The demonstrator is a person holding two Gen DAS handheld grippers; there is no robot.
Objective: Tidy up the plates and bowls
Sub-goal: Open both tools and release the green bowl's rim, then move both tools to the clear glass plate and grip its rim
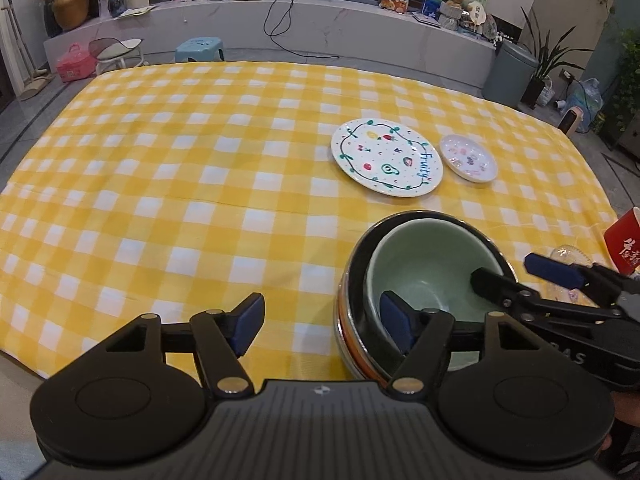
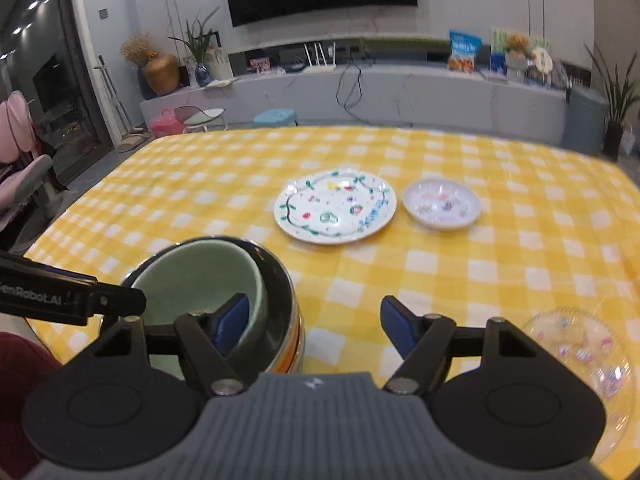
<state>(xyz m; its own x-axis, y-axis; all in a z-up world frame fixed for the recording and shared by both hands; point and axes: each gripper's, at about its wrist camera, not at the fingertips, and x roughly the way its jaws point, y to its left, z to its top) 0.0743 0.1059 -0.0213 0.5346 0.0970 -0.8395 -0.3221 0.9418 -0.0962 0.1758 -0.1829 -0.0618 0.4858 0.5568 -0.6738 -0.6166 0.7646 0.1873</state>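
Observation:
A pale green bowl (image 1: 424,264) sits nested inside a dark bowl with an orange band (image 1: 352,320) near the table's front edge; both show in the right wrist view (image 2: 192,280). My left gripper (image 1: 322,330) is open, its right finger beside the bowls. My right gripper (image 2: 314,328) is open, its left finger over the green bowl's rim; it also shows in the left wrist view (image 1: 528,276). A large white fruit-pattern plate (image 1: 386,156) (image 2: 334,206) and a small white patterned dish (image 1: 468,158) (image 2: 440,204) lie farther back.
A clear glass patterned dish (image 2: 580,360) lies at the front right. A red cup (image 1: 626,240) stands at the right edge. The table has a yellow checked cloth (image 1: 180,184). Behind it are a low marble bench, stools and plants.

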